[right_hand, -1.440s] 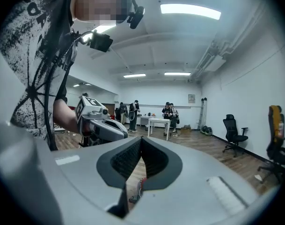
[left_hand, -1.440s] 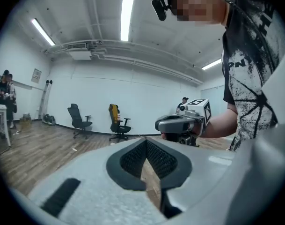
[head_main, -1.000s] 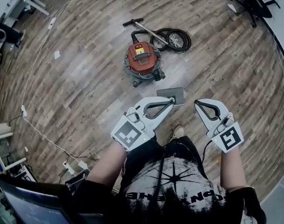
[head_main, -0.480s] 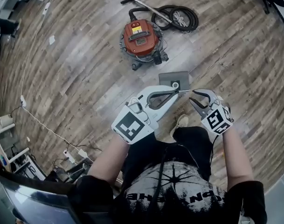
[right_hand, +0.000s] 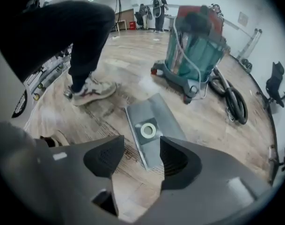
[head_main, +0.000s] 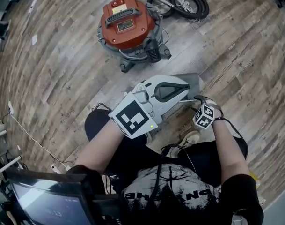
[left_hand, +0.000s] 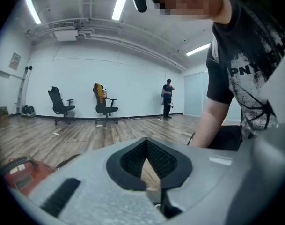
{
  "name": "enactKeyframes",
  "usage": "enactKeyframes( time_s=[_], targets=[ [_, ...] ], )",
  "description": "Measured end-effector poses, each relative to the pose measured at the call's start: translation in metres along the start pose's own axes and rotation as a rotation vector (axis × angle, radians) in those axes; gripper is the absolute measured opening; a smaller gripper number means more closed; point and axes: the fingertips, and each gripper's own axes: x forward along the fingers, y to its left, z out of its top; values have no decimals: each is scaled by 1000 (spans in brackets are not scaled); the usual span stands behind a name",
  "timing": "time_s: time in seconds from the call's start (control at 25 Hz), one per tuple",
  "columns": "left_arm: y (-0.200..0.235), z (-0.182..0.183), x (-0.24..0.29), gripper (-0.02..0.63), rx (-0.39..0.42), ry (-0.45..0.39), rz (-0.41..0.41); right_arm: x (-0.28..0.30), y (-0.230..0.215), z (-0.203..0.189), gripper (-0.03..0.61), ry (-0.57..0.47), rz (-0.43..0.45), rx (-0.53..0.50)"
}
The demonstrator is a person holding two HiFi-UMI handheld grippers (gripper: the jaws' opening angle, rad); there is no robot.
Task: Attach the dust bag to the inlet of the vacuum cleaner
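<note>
The red canister vacuum cleaner [head_main: 126,25] stands on the wood floor; it also shows in the right gripper view [right_hand: 196,43]. The flat grey dust bag [head_main: 192,80] lies in front of it, its white-ringed hole facing up [right_hand: 148,130]. My left gripper [head_main: 186,86] is shut and empty, pointing roughly level, and covers part of the bag in the head view; its tips meet [left_hand: 146,144]. My right gripper [head_main: 200,101] points steeply down over the bag's near end. Its jaws [right_hand: 140,156] have just been opening and stand open with nothing between them.
The vacuum's black hose [head_main: 189,1] lies coiled behind it [right_hand: 233,102]. The person's shoe [right_hand: 91,90] stands on the floor to the bag's left. A cable [head_main: 20,125] runs along the floor far left. Office chairs [left_hand: 60,107] stand by the far wall.
Both grippers dropped toward the floor, and the vacuum and bag now look closer. The right gripper tipped from forward to steeply down and its jaws opened. The left stayed shut.
</note>
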Motion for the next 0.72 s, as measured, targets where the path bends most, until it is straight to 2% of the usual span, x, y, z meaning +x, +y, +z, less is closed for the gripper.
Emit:
enactKeyframes(
  time_s=[0.12,0.24,0.36,0.52,0.72],
  targets=[
    [2,-58,22,-2,16,27,-13,70,-6,-37,247,64,11,-20],
    [-1,-89,32,-2,3,61,0,103,-8,-58,245,110,35,-56],
    [-4,-103,34,-2,-23,76,25,122,-11,-66,244,154,47,-89],
    [-6,-121,31,-2,-41,112,79,140,-19,-73,232,180,13,-143],
    [-5,-124,30,-2,-55,114,99,151,-19,-86,198,216,2,-126]
  ],
)
